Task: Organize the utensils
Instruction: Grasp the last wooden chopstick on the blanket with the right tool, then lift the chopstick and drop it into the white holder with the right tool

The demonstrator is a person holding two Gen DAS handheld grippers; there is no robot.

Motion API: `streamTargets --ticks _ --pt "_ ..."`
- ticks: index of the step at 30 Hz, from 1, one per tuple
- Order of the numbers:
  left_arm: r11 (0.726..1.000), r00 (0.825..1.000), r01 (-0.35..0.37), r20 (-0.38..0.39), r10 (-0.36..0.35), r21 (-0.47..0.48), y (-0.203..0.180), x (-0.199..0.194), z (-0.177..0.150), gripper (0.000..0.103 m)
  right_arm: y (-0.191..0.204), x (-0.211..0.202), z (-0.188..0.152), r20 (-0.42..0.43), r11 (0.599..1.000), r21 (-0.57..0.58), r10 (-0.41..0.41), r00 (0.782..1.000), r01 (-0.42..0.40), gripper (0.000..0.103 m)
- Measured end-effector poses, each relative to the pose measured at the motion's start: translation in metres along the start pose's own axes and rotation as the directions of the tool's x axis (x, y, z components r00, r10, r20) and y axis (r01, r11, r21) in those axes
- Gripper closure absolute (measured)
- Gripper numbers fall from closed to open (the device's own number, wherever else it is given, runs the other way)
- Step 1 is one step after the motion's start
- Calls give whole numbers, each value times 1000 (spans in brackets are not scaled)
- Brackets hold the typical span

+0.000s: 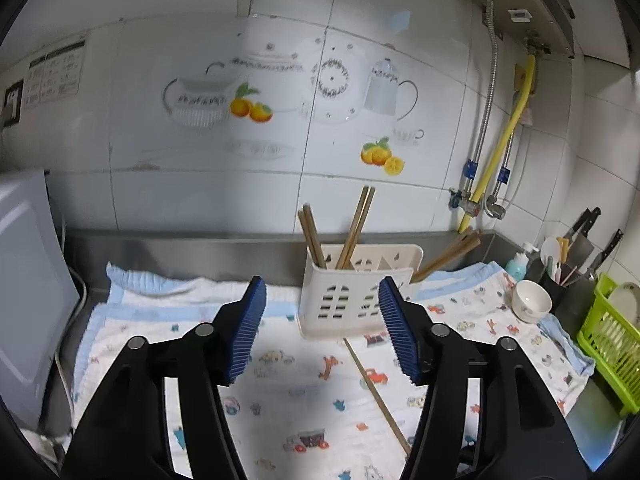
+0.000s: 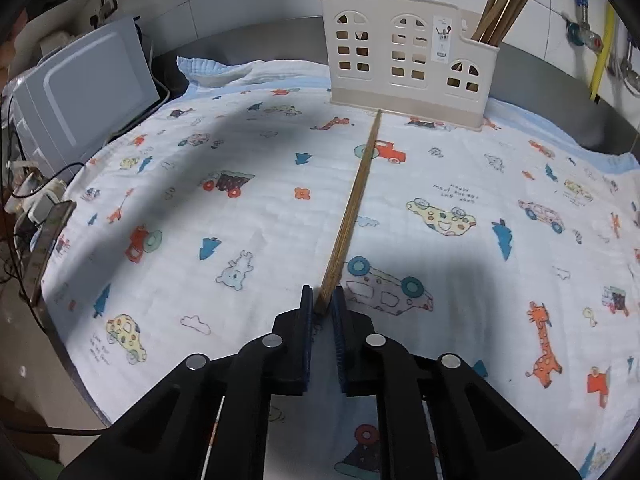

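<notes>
One loose chopstick [image 2: 354,208] remained on the patterned cloth [image 2: 248,216] that covered the worktop, lying in front of the cream utensil holder [image 2: 404,60] with its far tip touching the holder's base and its near end pointing away from it. The right gripper [image 2: 322,304] had its jaws clenched on that near end, low against the cloth, so the step in hand appeared to be picking up this last stray piece. Several other chopsticks [image 2: 504,4] already stood upright inside the holder, some leaning toward its right-hand compartment. The left gripper [image 1: 322,320] hovered on the near side of the holder with its jaws released and nothing between them, the holder framed in the gap but apart from the pads. Beside the holder to the right sat a small white bowl [image 1: 532,300], and beyond that a green basket [image 1: 608,344]. The next move would likely call for lifting the chopstick clear of the cloth, tipping it toward upright and lowering it into one of the holder's compartments, perhaps with the left jaws steadying the holder.
</notes>
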State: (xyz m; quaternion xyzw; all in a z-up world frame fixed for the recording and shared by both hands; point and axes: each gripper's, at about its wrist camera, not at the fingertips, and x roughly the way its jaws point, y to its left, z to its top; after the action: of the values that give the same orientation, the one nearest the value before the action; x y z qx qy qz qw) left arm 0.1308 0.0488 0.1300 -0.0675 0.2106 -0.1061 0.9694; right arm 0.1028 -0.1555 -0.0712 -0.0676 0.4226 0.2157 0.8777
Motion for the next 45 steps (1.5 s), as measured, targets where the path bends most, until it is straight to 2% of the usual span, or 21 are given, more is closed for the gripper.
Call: streamTargets --ticks 5,11,17,25,31,37,41,45 --pt "1000 1000 -8 -30 7 -19 4 3 -17 36 -4 -16 -1 32 999 -20 -29 999 29 94" --pt "999 997 -7 -71 4 -41 8 10 -37 33 -15 -70 19 160 995 -64 -71 984 83 95" --pt "997 993 -8 -114 0 -73 10 19 -56 32 -34 -124 69 286 994 -77 -50 957 75 96" --pt "995 988 -11 -156 -5 -98 10 29 -75 29 -54 -173 145 348 994 -104 -8 937 47 96" --pt "993 984 -20 -178 -1 -116 14 35 -82 27 -65 -207 191 400 993 -107 -6 917 54 96" --pt "992 982 -30 -187 7 -125 18 39 -85 24 -68 -219 228 465 991 -101 -28 885 85 96" --pt "991 982 -41 -189 16 -131 23 41 -84 24 -70 -215 252 500 992 -90 -36 865 93 96" --pt "989 982 -55 -187 28 -136 29 41 -83 23 -70 -209 269 537 987 -84 -72 840 138 96"
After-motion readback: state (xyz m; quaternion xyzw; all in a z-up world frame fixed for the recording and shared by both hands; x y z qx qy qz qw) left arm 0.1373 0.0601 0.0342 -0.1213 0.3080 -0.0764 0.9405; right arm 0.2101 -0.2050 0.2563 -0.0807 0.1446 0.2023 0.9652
